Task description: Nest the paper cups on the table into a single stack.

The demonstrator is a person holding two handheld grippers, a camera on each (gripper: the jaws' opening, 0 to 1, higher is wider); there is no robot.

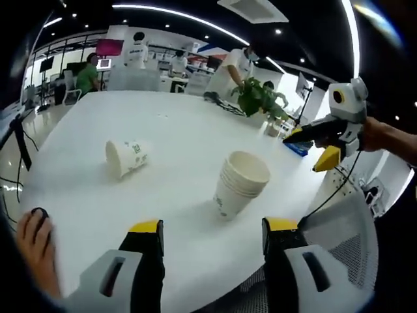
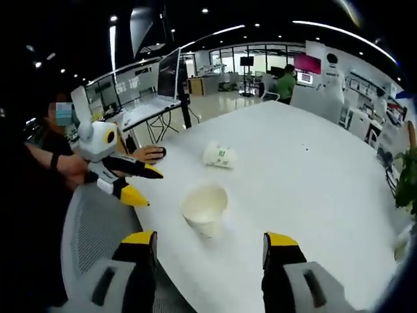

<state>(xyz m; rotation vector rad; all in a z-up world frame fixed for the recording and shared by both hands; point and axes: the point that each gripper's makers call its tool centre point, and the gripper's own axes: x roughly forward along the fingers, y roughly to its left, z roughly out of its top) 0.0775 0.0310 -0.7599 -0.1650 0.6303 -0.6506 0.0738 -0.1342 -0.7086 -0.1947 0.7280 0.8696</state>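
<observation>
A stack of nested white paper cups (image 1: 238,184) stands upright on the white table (image 1: 176,130); the same stack (image 2: 204,208) appears in the right gripper view. A single paper cup (image 1: 126,156) lies on its side further left, seen too in the right gripper view as the lying cup (image 2: 219,154). My left gripper (image 1: 212,228) is open, below the stack with nothing between its jaws. My right gripper (image 2: 208,240) is open, just short of the stack. The right gripper (image 1: 319,147) enters the left gripper view from the right, and the left gripper (image 2: 144,184) shows at left in the right gripper view.
A potted plant (image 1: 259,98) and a blue object (image 1: 298,148) sit at the table's far right side. A person's hand (image 1: 36,241) rests on the table edge at lower left. A grey mesh chair (image 1: 345,235) stands by the table. People stand in the background.
</observation>
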